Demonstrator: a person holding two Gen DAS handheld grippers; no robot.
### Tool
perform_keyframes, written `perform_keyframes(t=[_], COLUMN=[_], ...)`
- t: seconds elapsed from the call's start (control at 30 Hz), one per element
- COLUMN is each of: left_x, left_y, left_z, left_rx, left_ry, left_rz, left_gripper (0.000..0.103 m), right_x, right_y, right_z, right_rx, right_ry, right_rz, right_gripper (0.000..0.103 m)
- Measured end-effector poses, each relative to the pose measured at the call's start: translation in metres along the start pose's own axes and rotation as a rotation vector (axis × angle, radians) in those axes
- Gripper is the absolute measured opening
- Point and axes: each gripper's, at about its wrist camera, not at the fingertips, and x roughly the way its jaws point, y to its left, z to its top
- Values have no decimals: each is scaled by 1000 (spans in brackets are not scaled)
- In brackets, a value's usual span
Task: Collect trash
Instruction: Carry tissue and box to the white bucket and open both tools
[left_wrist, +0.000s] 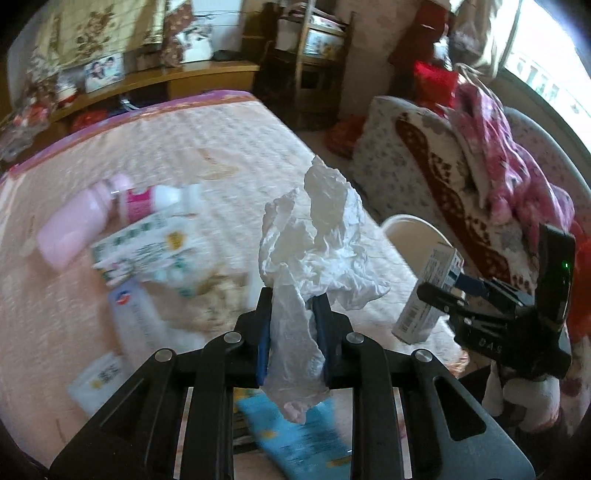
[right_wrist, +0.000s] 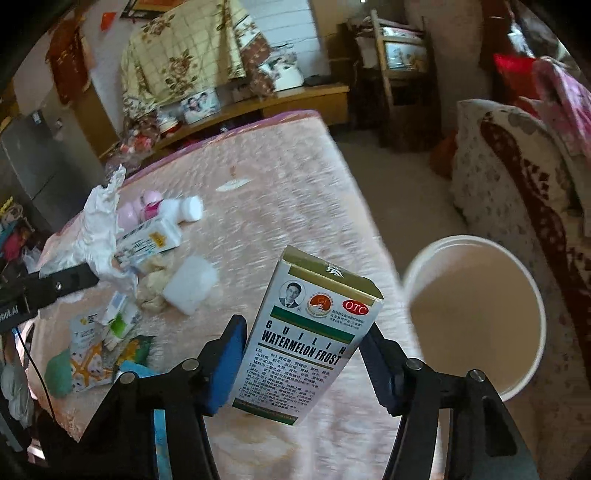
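Note:
My left gripper (left_wrist: 291, 317) is shut on a crumpled white tissue (left_wrist: 314, 243) and holds it above the pink bed cover (left_wrist: 221, 140). The tissue also shows in the right wrist view (right_wrist: 99, 229). My right gripper (right_wrist: 303, 354) is shut on a white and green medicine box (right_wrist: 306, 347) marked "Watermelon Frost", held above the bed's right edge. The box also shows in the left wrist view (left_wrist: 428, 291). A white bin (right_wrist: 476, 314) stands on the floor right of the bed, just right of the box; its rim shows in the left wrist view (left_wrist: 410, 225).
On the bed lie a pink bottle (left_wrist: 77, 221), a green and white box (left_wrist: 147, 247), a white pad (right_wrist: 190, 284) and several packets (right_wrist: 99, 350). A patterned sofa (right_wrist: 517, 177) with pink clothes stands right of the bin. Wooden shelves (right_wrist: 280, 99) run behind.

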Motion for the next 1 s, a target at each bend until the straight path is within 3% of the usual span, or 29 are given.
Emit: perform_keyframes(t=[0.27, 0.53, 0.73, 1.0], left_x=[40, 83, 108, 130], left_y=[-74, -134, -158, -174], left_z=[13, 22, 25, 24], left_rx=[87, 151, 166, 174], left_ry=[50, 102, 115, 124], left_rz=[-52, -66, -62, -54], left_gripper=[19, 19, 19, 19], right_x=[-17, 3, 17, 17], right_y=[-66, -132, -165, -180], right_z=[5, -1, -9, -14], right_rx=[47, 101, 168, 202], right_ry=[-19, 59, 86, 59], right_rz=[-102, -214, -242, -262], right_gripper=[59, 59, 59, 59])
